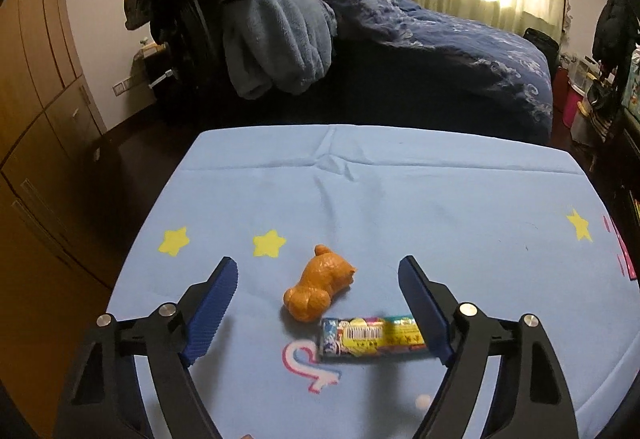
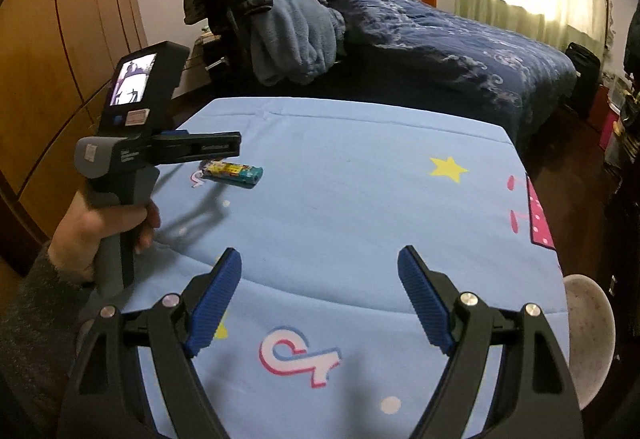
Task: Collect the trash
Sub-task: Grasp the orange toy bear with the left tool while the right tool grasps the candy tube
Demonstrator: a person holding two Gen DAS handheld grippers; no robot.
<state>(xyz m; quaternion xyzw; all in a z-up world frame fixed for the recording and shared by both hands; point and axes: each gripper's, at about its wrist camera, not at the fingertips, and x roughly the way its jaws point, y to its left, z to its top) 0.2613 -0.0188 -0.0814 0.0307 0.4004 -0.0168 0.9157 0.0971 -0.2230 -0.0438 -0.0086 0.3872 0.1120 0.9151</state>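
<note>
On the light blue star-print cloth (image 1: pixel 440 207) lie an orange bear-shaped piece (image 1: pixel 318 285) and, just in front of it, a colourful printed packet (image 1: pixel 372 337). My left gripper (image 1: pixel 318 266) hovers over both, open, with nothing gripped. The bear sits between its blue pads, and the packet's right end runs behind the right pad (image 1: pixel 424 311). In the right wrist view the left gripper (image 2: pixel 236 145) is held in a hand (image 2: pixel 96 227) at the left, above the packet (image 2: pixel 234 171); the bear is hidden there. My right gripper (image 2: pixel 320 255) is open and empty over the cloth's near edge.
A bed with a dark blue quilt (image 1: pixel 440 39) and a pile of clothes (image 1: pixel 276 39) stands behind the table. Wooden wardrobes (image 1: pixel 36 79) line the left wall. A white speckled round thing (image 2: pixel 588 323) sits below the table's right corner. Clutter stands at the far right (image 1: pixel 592 91).
</note>
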